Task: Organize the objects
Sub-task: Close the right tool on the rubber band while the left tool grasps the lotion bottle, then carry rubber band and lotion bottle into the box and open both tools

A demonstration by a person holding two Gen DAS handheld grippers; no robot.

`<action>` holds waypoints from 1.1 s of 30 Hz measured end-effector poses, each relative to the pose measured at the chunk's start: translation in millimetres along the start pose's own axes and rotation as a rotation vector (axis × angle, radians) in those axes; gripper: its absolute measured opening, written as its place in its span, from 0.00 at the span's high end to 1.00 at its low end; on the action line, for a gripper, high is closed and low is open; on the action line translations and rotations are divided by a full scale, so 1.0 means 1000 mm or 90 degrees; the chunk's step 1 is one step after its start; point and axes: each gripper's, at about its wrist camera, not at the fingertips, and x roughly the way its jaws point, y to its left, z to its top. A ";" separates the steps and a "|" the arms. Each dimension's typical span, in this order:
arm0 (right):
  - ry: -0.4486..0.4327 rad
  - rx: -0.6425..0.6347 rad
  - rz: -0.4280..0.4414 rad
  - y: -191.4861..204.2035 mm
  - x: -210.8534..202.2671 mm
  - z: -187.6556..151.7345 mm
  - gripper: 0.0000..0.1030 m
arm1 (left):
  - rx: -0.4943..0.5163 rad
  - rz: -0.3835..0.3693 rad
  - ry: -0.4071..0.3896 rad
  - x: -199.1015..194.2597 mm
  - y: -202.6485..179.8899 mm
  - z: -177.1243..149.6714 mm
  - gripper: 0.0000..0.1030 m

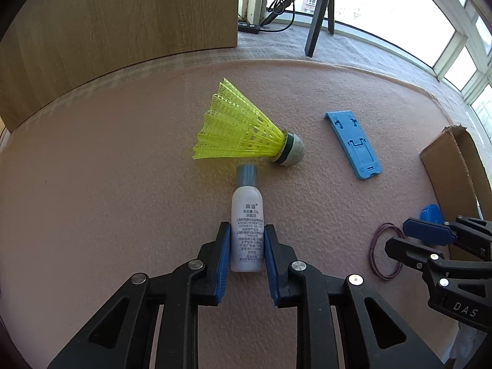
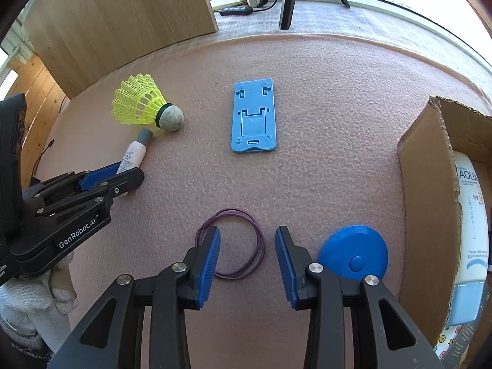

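Shuttlecock [image 1: 243,129] just beyond bottle [image 1: 247,230], cap seemingly touching.

Small white bottle [image 1: 247,230]: printed label in Chinese characters, headed "高姿", with "SHANGHAI NEW" and "COSMETIC CO.,LTD" legible beneath; the remaining fine print is too small to read. Right gripper [image 1: 430,240], body casing: letters "DAS" visible, cut off at the picture edge. Left gripper [image 2: 129,175], side of arm: "GenRobot.AI" in white. Sunscreen tube [image 2: 470,240] inside the cardboard box [image 2: 430,215]: "AQUA", "SPF", Japanese characters, and partly legible "Water base sunscreen".
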 end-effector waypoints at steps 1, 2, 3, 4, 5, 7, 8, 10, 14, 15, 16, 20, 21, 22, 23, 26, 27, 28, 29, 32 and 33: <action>-0.001 -0.009 -0.008 0.002 0.001 0.002 0.68 | -0.001 -0.003 -0.001 0.000 0.001 -0.001 0.78; -0.002 -0.018 -0.017 0.004 0.004 0.004 0.68 | -0.003 -0.006 -0.003 -0.001 0.003 -0.002 0.78; -0.003 -0.026 -0.026 0.006 0.005 0.005 0.69 | -0.004 -0.008 -0.005 -0.001 0.003 -0.002 0.78; -0.005 -0.035 -0.033 0.008 0.006 0.006 0.70 | -0.007 -0.010 -0.005 -0.001 0.004 -0.003 0.78; -0.007 -0.046 -0.042 0.010 0.007 0.007 0.70 | -0.010 -0.013 -0.006 -0.002 0.004 -0.004 0.79; -0.012 -0.071 -0.061 0.015 0.008 0.006 0.72 | -0.018 -0.019 -0.008 -0.004 0.006 -0.007 0.79; -0.016 -0.086 -0.075 0.018 0.009 0.005 0.75 | -0.023 -0.023 -0.009 -0.005 0.007 -0.009 0.79; -0.027 -0.107 -0.088 0.023 0.010 0.002 0.87 | -0.032 -0.031 -0.010 -0.007 0.008 -0.014 0.79; -0.032 -0.103 -0.072 0.023 0.009 -0.002 0.98 | -0.040 -0.044 -0.011 -0.013 0.009 -0.028 0.79; -0.033 -0.096 -0.067 0.022 0.008 -0.003 0.98 | -0.042 -0.049 -0.011 -0.015 0.009 -0.033 0.79; -0.033 -0.089 -0.060 0.020 0.007 -0.005 0.98 | -0.045 -0.054 -0.010 -0.017 0.009 -0.038 0.79; -0.035 -0.052 -0.022 0.012 0.001 -0.015 0.98 | -0.054 -0.075 -0.008 -0.028 0.007 -0.058 0.79; -0.039 -0.041 -0.013 0.011 -0.003 -0.019 0.98 | -0.057 -0.080 -0.008 -0.031 0.008 -0.061 0.79; -0.045 -0.032 -0.005 0.009 -0.008 -0.022 0.98 | -0.061 -0.085 -0.009 -0.033 0.008 -0.064 0.79; -0.051 -0.022 0.003 0.007 -0.013 -0.025 0.98 | -0.064 -0.090 -0.011 -0.037 0.008 -0.067 0.79; -0.077 -0.005 0.021 0.003 -0.032 -0.031 0.98 | -0.066 -0.099 -0.022 -0.049 0.006 -0.071 0.79; -0.086 -0.003 0.022 0.002 -0.039 -0.033 0.98 | -0.064 -0.100 -0.028 -0.054 0.005 -0.071 0.79; -0.095 -0.003 0.024 0.002 -0.046 -0.034 0.98 | -0.062 -0.102 -0.033 -0.058 0.004 -0.070 0.79; -0.104 -0.002 0.025 0.001 -0.053 -0.036 0.98 | -0.061 -0.105 -0.038 -0.063 0.002 -0.069 0.79; -0.128 0.006 0.033 -0.005 -0.075 -0.041 0.98 | -0.047 -0.113 -0.058 -0.078 -0.009 -0.064 0.79; -0.135 0.011 0.034 -0.008 -0.082 -0.043 0.98 | -0.040 -0.117 -0.065 -0.083 -0.014 -0.062 0.79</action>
